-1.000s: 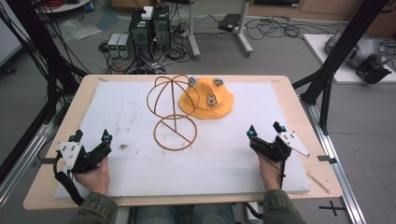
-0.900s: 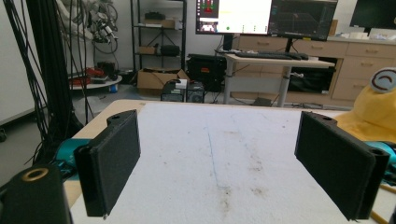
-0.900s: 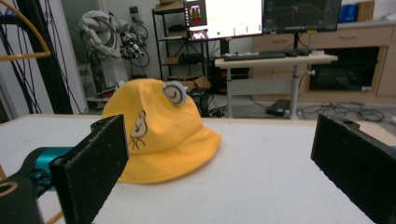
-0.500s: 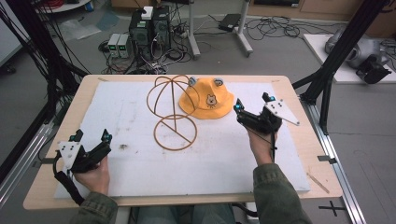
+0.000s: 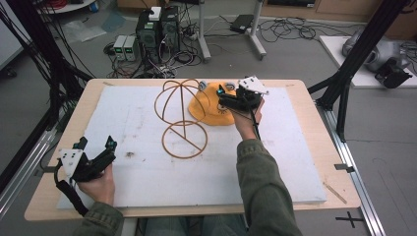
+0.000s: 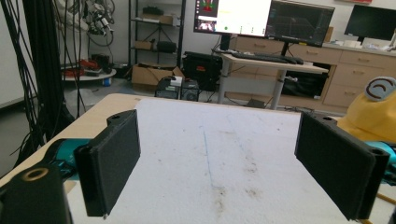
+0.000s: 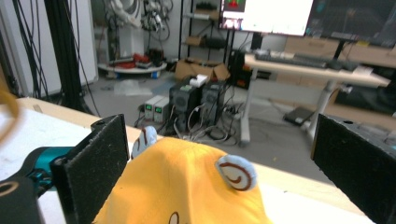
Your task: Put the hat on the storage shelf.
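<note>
Yellow hat [image 5: 211,105]: it sits at the far middle of the white foam mat [image 5: 295,147], crown up, just right of the wire hat stand [image 5: 179,118]; in the high view the hat touches or overlaps the stand's dome, and you cannot tell which from here.
Why it sits there: it looks parked beside the stand so that you can lift it across onto the wire dome in one short move; that is a judgement from the layout.
Right gripper [image 5: 231,101]: your jaws stand wide apart, one on each side of the hat's crown, nothing clamped. In the right gripper view the crown [image 7: 187,186] rises between the two black pads, with the round blue ear patch [image 7: 236,175] nearer the right jaw.
Why held so: you seem to be straddling the crown for a top pinch, which would keep the brim free to drop over the dome.
Left gripper [image 5: 93,157]: open too, pads well apart, holding nothing and resting low at the near left of the mat, well away from the hat. It looks like it is simply waiting.
Hat's pointing: crown points up, opening down on the mat. The face print and ear patches look toward your side and slightly right.
Long axis: the hat is nearly round, so no clear long axis; the brim's spread reads a little wider left to right.
Stand's axis: upright stem, ring base flat on the mat.
</note>
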Available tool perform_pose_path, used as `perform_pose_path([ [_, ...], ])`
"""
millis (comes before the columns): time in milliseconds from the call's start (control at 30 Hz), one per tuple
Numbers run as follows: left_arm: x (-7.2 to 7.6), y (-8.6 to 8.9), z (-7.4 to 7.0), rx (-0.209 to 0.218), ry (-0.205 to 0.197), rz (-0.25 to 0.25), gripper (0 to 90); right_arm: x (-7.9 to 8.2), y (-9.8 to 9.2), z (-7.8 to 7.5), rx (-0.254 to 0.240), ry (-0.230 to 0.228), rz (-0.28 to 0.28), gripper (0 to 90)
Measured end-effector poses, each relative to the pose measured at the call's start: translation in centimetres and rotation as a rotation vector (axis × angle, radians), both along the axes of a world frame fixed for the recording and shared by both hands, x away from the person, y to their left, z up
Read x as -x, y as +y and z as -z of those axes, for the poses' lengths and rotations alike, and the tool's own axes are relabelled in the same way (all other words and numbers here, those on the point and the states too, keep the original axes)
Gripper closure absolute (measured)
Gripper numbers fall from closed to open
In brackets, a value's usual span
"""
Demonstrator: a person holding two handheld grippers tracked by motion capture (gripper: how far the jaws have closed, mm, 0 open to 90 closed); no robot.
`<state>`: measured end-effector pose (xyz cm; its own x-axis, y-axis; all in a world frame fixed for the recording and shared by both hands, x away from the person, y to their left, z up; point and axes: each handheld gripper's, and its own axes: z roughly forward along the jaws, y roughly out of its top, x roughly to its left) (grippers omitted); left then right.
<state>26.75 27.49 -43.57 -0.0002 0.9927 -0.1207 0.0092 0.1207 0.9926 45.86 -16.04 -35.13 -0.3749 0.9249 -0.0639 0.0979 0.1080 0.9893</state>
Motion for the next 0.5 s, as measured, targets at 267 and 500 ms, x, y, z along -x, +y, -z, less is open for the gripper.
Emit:
perform_pose_path([
  [267, 0.4, 1.2, 0.3, 0.021, 0.006, -0.026, 14.6, -2.2, 2.0, 3.6, -0.009, 0.120, -0.021, 3.9],
  [500, 0.8, 1.1, 0.2, 0.011, 0.001, -0.027, 14.6, -2.7, 2.3, 6.5, 0.002, 0.171, 0.010, 4.3],
])
